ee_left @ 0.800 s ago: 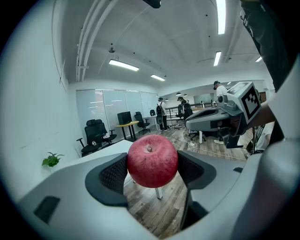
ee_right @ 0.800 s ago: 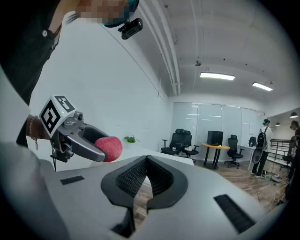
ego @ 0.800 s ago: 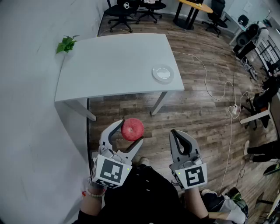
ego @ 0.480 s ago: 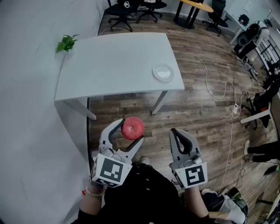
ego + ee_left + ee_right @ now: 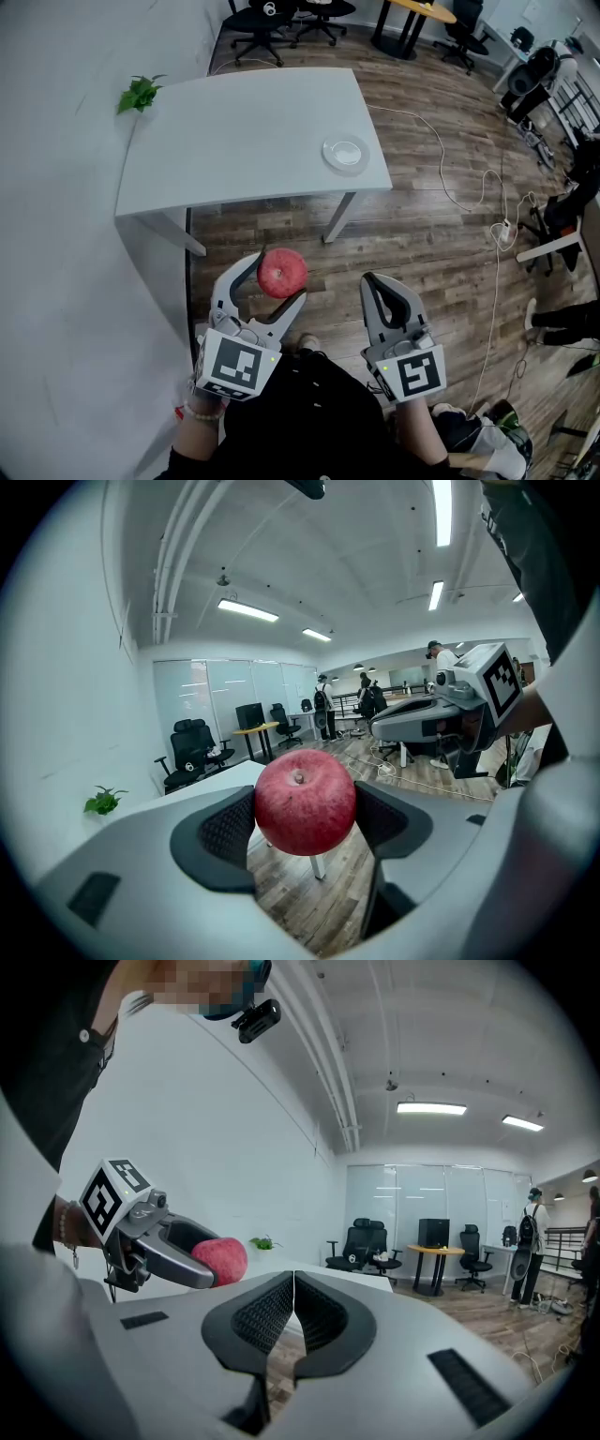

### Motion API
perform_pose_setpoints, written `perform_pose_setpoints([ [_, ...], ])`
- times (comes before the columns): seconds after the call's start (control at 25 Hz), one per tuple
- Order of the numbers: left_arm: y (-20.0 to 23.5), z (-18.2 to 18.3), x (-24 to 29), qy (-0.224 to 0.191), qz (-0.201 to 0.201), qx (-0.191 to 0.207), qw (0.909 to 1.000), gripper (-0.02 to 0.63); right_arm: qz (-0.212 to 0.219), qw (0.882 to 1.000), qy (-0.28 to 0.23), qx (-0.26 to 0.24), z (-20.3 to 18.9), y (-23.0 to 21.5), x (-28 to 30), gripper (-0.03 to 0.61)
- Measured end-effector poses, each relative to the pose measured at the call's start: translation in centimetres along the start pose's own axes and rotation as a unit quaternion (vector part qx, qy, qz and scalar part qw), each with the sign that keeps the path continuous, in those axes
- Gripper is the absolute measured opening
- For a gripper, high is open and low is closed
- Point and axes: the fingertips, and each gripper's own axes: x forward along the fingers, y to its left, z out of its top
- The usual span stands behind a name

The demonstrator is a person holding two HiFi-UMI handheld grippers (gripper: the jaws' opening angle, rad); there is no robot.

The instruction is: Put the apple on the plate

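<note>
Apple (image 5: 305,802) clamped in left claw (image 5: 278,279) — right claw (image 5: 293,1312) closed tight; plate (image 5: 345,155) sits on table (image 5: 234,131).

Red apple (image 5: 282,273); white plate (image 5: 345,155); grey table (image 5: 244,131); green plant (image 5: 141,94); brown wood-grain floor (image 5: 422,244); grey left gripper (image 5: 274,279) and right gripper (image 5: 371,279), black-and-white square-patterned markers (image 5: 234,367).

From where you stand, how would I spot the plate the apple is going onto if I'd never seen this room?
Find the white table against the pale wall. Near its right edge, close to the near right corner, lies the plate. It is small, round and white; its only neighbour, a green plant, sits at the opposite far left corner.
</note>
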Motion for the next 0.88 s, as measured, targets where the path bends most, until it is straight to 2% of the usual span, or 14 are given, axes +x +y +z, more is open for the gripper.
perform_pose_setpoints([
  [0.44,-2.5,3.2,1.9,-0.013,0.003,0.016,0.9998,0.344,0.005,1.0,0.0,-0.003,-0.9,-3.0,-2.9,0.041],
  [0.64,-3.2,3.7,2.4,-0.005,0.021,-0.005,0.9998,0.344,0.003,1.0,0.005,0.003,-1.3,-4.3,-3.5,0.041],
  [0.88,-4.5,4.0,3.0,-0.005,0.028,0.013,0.9995,0.344,0.016,1.0,-0.007,-0.003,-1.9,-5.4,-4.8,0.041],
])
